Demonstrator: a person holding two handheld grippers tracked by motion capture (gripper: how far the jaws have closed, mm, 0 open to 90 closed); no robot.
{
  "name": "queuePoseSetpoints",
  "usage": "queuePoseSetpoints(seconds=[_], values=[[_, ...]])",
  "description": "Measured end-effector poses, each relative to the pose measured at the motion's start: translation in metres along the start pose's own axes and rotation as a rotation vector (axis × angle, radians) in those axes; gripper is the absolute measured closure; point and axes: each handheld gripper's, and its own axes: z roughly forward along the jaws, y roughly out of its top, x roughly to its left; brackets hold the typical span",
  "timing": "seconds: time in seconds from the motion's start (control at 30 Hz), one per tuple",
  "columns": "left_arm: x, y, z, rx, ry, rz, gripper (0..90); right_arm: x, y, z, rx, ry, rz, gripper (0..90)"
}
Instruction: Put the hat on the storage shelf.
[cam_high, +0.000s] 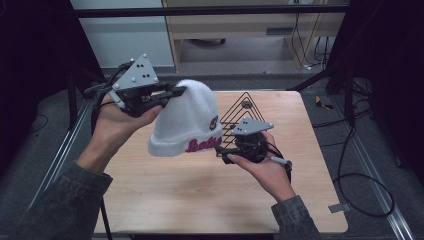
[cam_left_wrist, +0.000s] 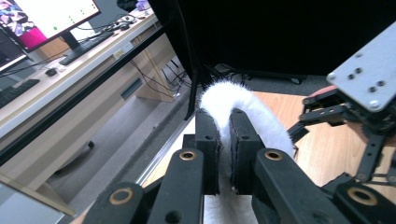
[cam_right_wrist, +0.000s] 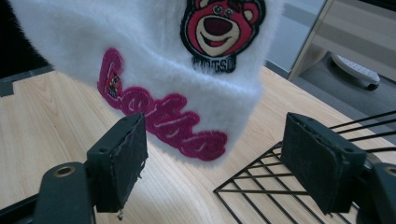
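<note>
Left claw (cam_left_wrist: 224, 140) — raised — pinches white hat (cam_high: 187, 120).

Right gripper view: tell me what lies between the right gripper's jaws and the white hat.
Nothing lies there. In the right gripper view the open right gripper faces the white hat across bare wooden table; the black wire rack sits off to the side.

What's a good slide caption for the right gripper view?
Open right hand-held gripper faces a white fuzzy hat with a bear patch, above the wooden table and black wire rack.
</note>
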Motion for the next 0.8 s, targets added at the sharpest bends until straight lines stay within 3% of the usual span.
queuePoseSetpoints(seconds=[0.6,0.8], values=[[-0.010,0.000,0.006,-0.024,-0.049,0.008,84.4,-0.001,0.000,0.012,0.023,0.045,-0.006,18.9],[-0.012,0.000,0.008,-0.042,-0.066,-0.008,84.4,-0.005,-0.006,0.017,0.022,0.088,0.017,27.1]])
